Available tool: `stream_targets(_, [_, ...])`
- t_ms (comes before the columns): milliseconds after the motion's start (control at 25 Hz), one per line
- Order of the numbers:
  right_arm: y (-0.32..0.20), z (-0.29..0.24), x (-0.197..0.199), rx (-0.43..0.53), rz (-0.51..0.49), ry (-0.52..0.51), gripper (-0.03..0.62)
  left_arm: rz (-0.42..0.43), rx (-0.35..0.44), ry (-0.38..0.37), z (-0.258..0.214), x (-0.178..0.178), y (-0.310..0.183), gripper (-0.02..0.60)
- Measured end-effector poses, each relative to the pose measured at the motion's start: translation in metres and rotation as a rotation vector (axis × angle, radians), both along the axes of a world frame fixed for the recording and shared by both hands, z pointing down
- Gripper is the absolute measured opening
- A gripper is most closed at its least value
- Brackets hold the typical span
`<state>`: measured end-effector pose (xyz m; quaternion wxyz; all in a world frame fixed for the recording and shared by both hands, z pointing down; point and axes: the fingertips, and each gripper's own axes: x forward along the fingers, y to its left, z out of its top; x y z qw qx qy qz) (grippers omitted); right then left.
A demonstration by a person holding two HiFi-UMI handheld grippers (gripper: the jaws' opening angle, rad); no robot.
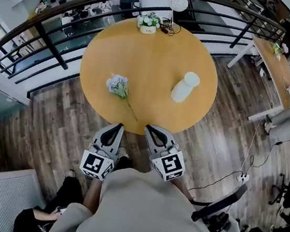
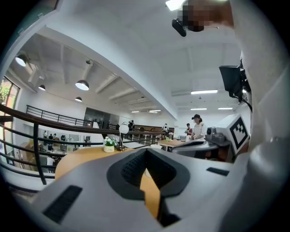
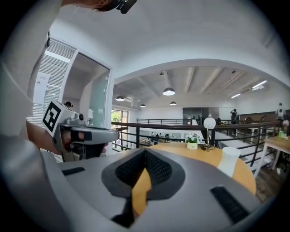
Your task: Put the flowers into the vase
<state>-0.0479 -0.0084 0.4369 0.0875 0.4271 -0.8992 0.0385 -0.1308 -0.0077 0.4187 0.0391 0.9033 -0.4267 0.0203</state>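
Your flowers [image 1: 118,85] lie flat on the table [image 1: 153,50], left of centre, blooms away from you and the stem trailing toward the near edge. The vase [image 1: 185,86] stands upright well to their right, clear of them. Your left gripper [image 1: 116,128] hangs just off the near rim, close to the stem's end but not touching it; its tips are pressed together with nothing between them. Your right gripper [image 1: 151,129] sits just beside it, jaws fully closed and likewise empty. Through the gap behind the left tips a pale speck shows, possibly the vase, too small to be sure. At the far edge a potted plant [image 1: 148,23] and a lamp [image 1: 178,1] stand by the railing [image 1: 53,47]
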Motion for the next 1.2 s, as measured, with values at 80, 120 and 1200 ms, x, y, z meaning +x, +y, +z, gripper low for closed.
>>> stream_targets(80, [-0.015, -0.004, -0.014, -0.001, 0.006, 0.006, 0.008, -0.003, -0.005, 0.005, -0.002, -0.017, -0.017, 0.008])
stream_targets(120, [-0.022, -0.004, -0.021, -0.004, 0.007, 0.011, 0.008, -0.002, -0.008, 0.008, -0.002, -0.023, -0.024, 0.008])
stream_targets(1200, [-0.128, 0.021, -0.058, -0.144, -0.135, 0.037, 0.009, -0.109, -0.091, -0.002, 0.010, -0.052, -0.126, 0.008])
